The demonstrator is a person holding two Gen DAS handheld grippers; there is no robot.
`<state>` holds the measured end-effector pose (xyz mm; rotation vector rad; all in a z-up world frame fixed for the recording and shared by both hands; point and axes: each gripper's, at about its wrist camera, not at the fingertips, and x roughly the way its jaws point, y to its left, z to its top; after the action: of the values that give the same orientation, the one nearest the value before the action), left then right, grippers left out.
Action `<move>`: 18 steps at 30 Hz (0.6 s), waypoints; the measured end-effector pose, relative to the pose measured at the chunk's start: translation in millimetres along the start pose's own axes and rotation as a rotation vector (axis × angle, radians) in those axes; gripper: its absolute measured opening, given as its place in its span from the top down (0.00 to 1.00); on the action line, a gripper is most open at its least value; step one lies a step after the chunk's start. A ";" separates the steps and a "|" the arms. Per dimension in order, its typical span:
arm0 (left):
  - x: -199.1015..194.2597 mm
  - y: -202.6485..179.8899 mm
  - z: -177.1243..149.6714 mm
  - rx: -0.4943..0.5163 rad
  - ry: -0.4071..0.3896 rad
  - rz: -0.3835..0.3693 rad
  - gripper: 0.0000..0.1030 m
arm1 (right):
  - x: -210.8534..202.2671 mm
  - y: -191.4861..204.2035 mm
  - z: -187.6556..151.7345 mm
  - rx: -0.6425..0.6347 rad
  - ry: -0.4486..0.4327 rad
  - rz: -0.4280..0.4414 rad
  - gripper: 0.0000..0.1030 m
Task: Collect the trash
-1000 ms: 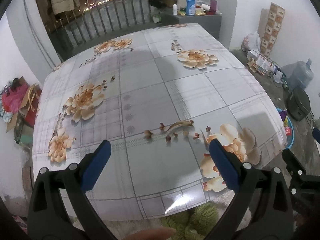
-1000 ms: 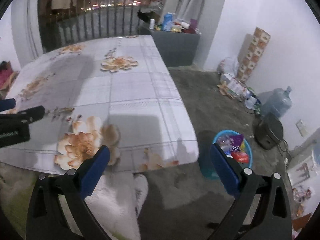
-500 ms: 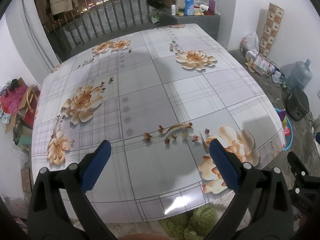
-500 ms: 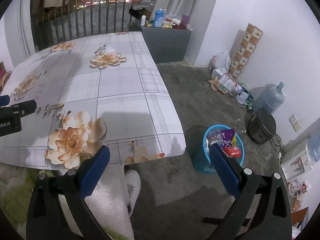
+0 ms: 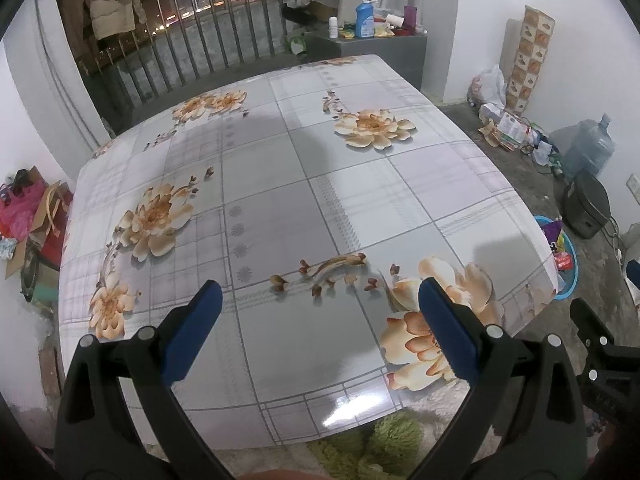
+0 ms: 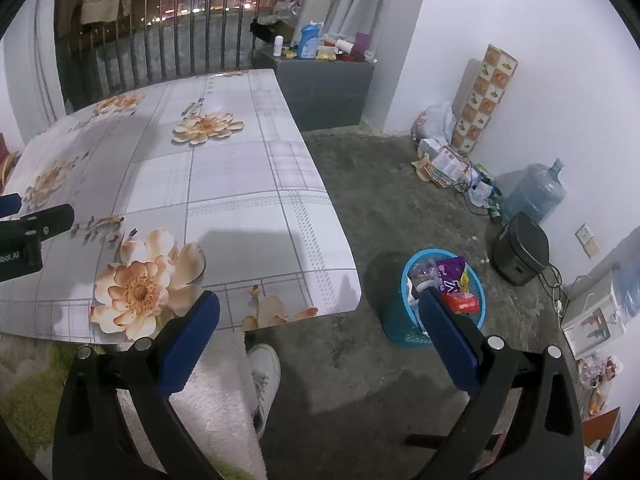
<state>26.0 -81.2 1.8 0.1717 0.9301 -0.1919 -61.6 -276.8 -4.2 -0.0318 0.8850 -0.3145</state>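
Concrete floor right of counter [image 6: 224, 184] carries blue bin [image 6: 400, 332] of wrappers, off counter's near right corner. Right tongs [image 6: 320, 320] nearer, bin just behind right finger; left tongs [image 5: 316, 312] over counter. Both agape, empty.

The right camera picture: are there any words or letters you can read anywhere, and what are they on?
"bot.AI" in white letters, start cut off by the frame edge, on the side of the left gripper.
The purple packet in the blue bin has white print, too blurred to read.
The papers on the floor have print too small to read.
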 end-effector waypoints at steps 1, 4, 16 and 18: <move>-0.2 -0.4 0.9 0.001 -0.002 -0.004 0.09 | 0.0 -0.8 0.1 0.001 0.000 -0.001 0.06; -1.0 -1.0 3.3 0.000 -0.010 -0.010 0.09 | 0.0 -1.4 0.5 0.003 -0.002 -0.003 0.06; -0.2 -1.0 4.4 -0.001 -0.007 -0.014 0.09 | 0.2 -2.6 1.7 0.008 -0.003 -0.004 0.06; 0.1 -0.8 4.6 0.001 -0.008 -0.014 0.09 | 0.0 -2.9 2.0 0.008 -0.006 -0.006 0.06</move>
<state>29.4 -83.0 4.3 0.1650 0.9239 -0.2060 -60.8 -279.8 -2.4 -0.0279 0.8775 -0.3237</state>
